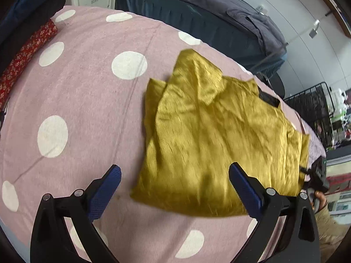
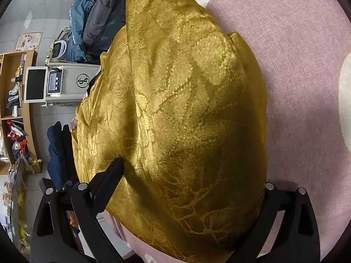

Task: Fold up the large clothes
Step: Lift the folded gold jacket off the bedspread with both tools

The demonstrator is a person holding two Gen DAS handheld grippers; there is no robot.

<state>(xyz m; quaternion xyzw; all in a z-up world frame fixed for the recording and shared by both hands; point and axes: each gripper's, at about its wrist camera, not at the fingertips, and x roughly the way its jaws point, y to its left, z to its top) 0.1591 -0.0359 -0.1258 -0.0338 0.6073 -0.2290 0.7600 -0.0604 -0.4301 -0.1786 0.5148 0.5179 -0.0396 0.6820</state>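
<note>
A gold patterned garment [image 1: 217,131] lies folded into a rough rectangle on the pink sheet with white dots [image 1: 87,92]. My left gripper [image 1: 175,175] is open and empty, hovering over the garment's near left corner. In the right wrist view the same garment [image 2: 186,109] fills the frame. My right gripper [image 2: 188,175] stands wide with the garment between its fingers; the left finger [image 2: 111,171] presses into the cloth, and the right fingertip is hidden under it. The right gripper also shows in the left wrist view [image 1: 318,175] at the garment's far right edge.
A red floral cloth [image 1: 24,59] and dark clothes lie at the sheet's left edge. A heap of dark blue and grey bedding [image 1: 208,11] lies behind. A white machine [image 2: 65,83] and wooden shelves [image 2: 17,109] stand beyond the bed edge.
</note>
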